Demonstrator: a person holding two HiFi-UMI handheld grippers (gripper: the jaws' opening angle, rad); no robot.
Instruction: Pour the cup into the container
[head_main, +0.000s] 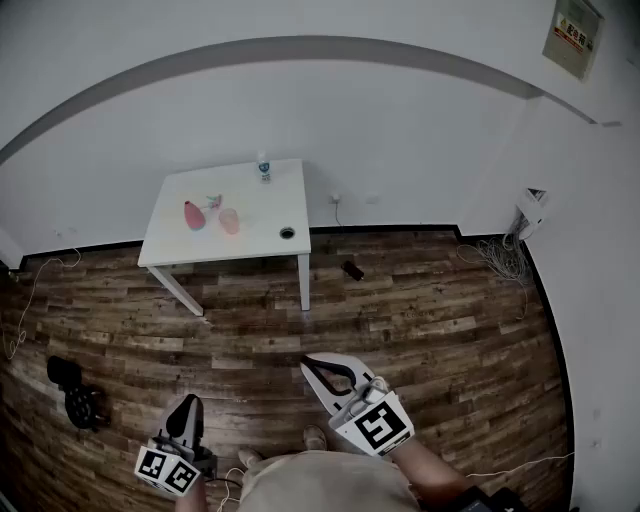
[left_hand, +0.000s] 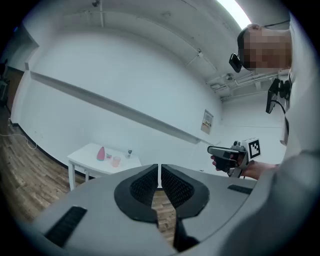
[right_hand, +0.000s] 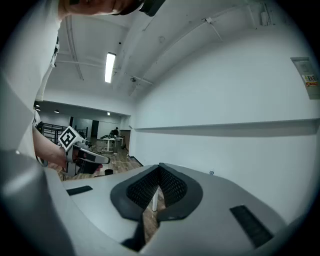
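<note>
Not started: your left gripper (head_main: 187, 408) and right gripper (head_main: 313, 366) are both closed, empty; pink cup (head_main: 230, 221) and container (head_main: 194, 215) wait far off at eleven o'clock.

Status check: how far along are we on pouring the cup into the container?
Nothing looks done yet. The pink cup stands on the white table beside a taller pink vessel, likely the container, untouched. In hand: nothing; the left gripper and right gripper are both shut and empty, far back from the table. Left: walk up, grasp the cup, tip it over the container.
</note>
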